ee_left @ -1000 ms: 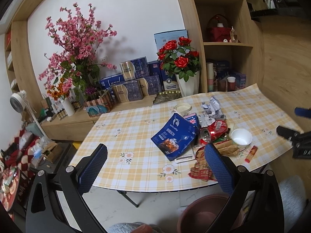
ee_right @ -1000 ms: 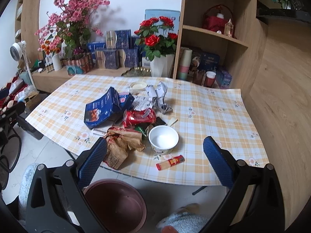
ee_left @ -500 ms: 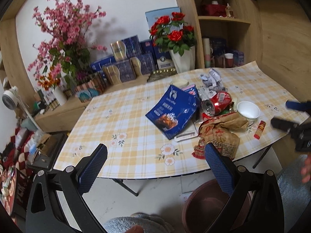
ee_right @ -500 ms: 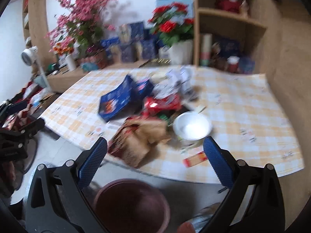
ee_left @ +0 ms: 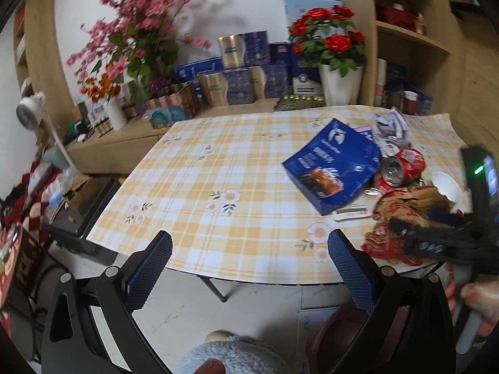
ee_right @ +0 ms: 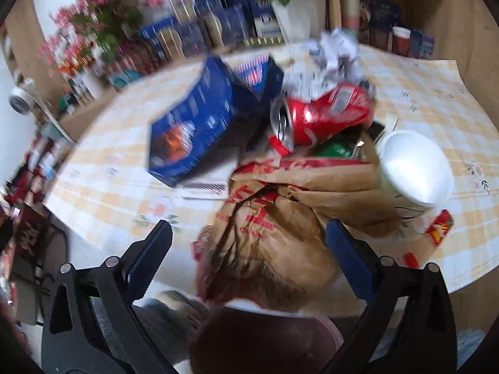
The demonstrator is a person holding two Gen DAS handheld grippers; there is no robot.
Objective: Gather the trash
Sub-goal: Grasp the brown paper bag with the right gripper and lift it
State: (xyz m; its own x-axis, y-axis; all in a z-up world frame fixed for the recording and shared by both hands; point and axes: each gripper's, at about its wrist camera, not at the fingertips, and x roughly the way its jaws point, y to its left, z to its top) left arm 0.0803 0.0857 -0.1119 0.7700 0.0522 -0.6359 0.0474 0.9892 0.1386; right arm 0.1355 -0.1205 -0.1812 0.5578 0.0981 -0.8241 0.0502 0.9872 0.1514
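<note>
A heap of trash lies near the table's front edge. In the right wrist view it holds a crumpled brown paper bag (ee_right: 274,218), a crushed red can (ee_right: 324,115), a white cup (ee_right: 414,168), a blue box (ee_right: 193,124), crumpled paper (ee_right: 327,53) and a small red packet (ee_right: 439,227). My right gripper (ee_right: 249,255) is open, its fingers straddling the near end of the bag. A dark red bin (ee_right: 265,342) sits below the table edge. My left gripper (ee_left: 249,265) is open and empty, short of the table, left of the blue box (ee_left: 333,165).
The checked tablecloth (ee_left: 218,168) spreads left of the heap. Behind the table, a low shelf carries flower vases (ee_left: 340,78) and blue boxes (ee_left: 249,71). A wooden shelf unit (ee_left: 405,31) stands at the back right. A person's hand (ee_left: 477,299) holds the right gripper.
The right gripper has pushed in close to the heap, its fingers now around the brown bag's end. The left gripper has come nearer the table and swung left. Both views are blurred by motion.
</note>
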